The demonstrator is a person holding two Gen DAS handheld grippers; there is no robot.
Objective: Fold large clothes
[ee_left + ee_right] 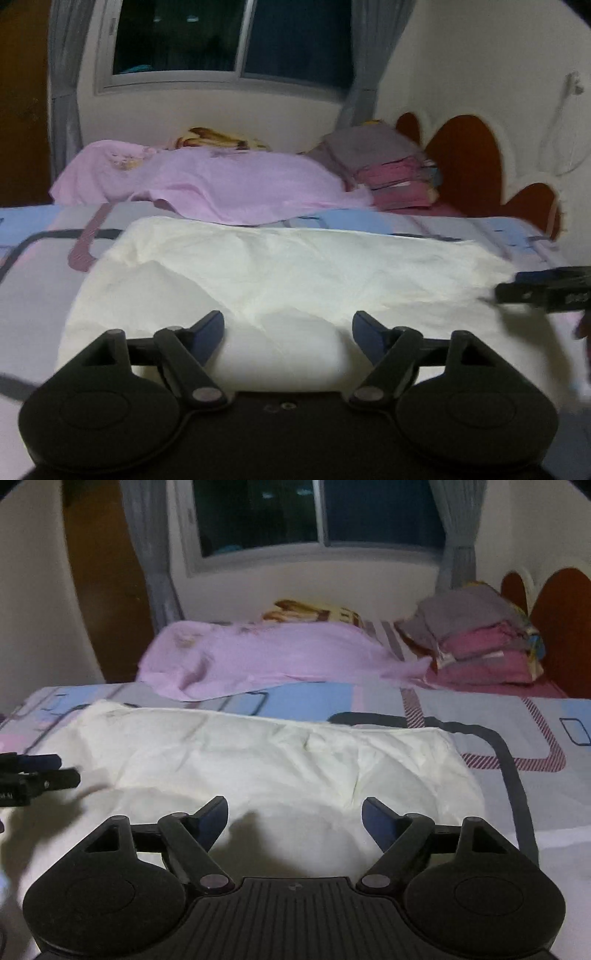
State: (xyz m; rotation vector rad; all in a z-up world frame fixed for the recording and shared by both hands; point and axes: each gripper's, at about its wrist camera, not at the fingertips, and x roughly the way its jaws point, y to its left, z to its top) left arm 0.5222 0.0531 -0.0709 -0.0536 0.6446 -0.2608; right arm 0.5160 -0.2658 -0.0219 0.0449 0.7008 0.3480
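A large white cloth (280, 273) lies spread on the bed, wrinkled, with a fold across its middle; it also shows in the right wrist view (266, 760). My left gripper (288, 332) is open and empty, low over the cloth's near part. My right gripper (294, 818) is open and empty, also over the near part. In the left wrist view the right gripper's fingers (543, 291) enter from the right edge at the cloth's right side. In the right wrist view the left gripper's fingers (37, 771) enter from the left edge.
A patterned bedsheet (517, 731) covers the bed. A pink garment (229, 184) lies spread behind the white cloth. A stack of folded clothes (391, 170) sits at the back right by a brown headboard (469, 162). A window (229, 37) and wall are beyond.
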